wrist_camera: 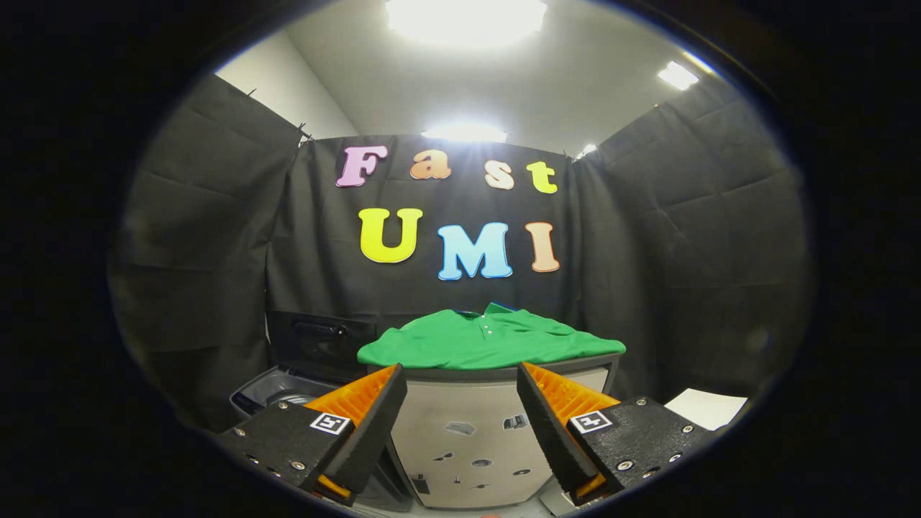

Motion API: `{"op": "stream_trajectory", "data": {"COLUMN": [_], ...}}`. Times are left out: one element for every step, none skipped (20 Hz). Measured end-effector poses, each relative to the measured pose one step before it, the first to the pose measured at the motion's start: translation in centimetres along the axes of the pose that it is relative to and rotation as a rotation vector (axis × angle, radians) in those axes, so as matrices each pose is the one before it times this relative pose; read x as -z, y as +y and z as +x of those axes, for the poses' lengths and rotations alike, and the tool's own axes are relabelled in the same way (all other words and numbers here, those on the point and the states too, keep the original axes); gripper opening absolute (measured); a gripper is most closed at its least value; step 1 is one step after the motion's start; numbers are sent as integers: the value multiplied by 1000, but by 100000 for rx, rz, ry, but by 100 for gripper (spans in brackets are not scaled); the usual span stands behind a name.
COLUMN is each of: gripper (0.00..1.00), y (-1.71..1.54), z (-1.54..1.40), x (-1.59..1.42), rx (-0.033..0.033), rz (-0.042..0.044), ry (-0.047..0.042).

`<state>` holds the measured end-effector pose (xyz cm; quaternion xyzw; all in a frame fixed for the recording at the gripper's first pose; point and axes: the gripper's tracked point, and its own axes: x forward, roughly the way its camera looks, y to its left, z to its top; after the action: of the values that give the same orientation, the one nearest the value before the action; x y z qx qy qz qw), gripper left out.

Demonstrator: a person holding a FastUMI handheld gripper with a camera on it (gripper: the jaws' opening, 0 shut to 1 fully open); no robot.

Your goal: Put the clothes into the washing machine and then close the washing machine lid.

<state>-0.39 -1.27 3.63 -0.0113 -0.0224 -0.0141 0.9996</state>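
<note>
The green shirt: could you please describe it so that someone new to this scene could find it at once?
Start at the pale cabinet standing ahead of the open gripper, seen between its two fingers. The green shirt lies spread flat across its top, collar toward the back wall. To its left sits the lower washing machine with its dark lid raised; the shirt is the only bright green cloth here.

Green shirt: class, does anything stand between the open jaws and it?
Nothing visible does. The gripper is open, and the green shirt lies on top of a pale cabinet just ahead, above the jaws. The washing machine sits beside it, lid up.
</note>
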Motion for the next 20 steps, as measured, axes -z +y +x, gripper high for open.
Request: {"op": "stream_trajectory", "data": {"gripper": [95, 95, 95, 95, 95, 95, 95, 95, 95, 95, 95, 95, 95, 95, 95, 95, 95, 95, 95, 95], "y": [-57, -207, -328, -156, -180, -285, -231, -151, -316, -396, -249, -187, -251, -302, -227, -325, -324, -215, -238, -249], "z": [295, 452, 454, 452, 304, 391, 439, 601, 581, 584, 530, 576, 541, 604, 582, 566, 555, 638, 569, 588], "x": [-535, -447, -249, -251, -535, -575, -302, -164, -244, -96, -252, -266, -282, -247, -299, -47, -187, -112, -131, -11], "rx": [-418, -282, -46, -343, -57, 199, -35, -459, 65, 180, 62, -89, 37, 66, 148, 367, 165, -137, -194, -260], "rz": [-907, -1015, -482, 424, 1109, 1411, 1044, 230, -417, -310, 186, 703, 1001, 1189, 927, 582, 250, -38, -362, -657], "ry": [-904, -605, 462, 305, -473, -557, -24, 13, 269, 457, 347, 280, 491, 122, 238, 450, 514, 631, 759, 955]}}
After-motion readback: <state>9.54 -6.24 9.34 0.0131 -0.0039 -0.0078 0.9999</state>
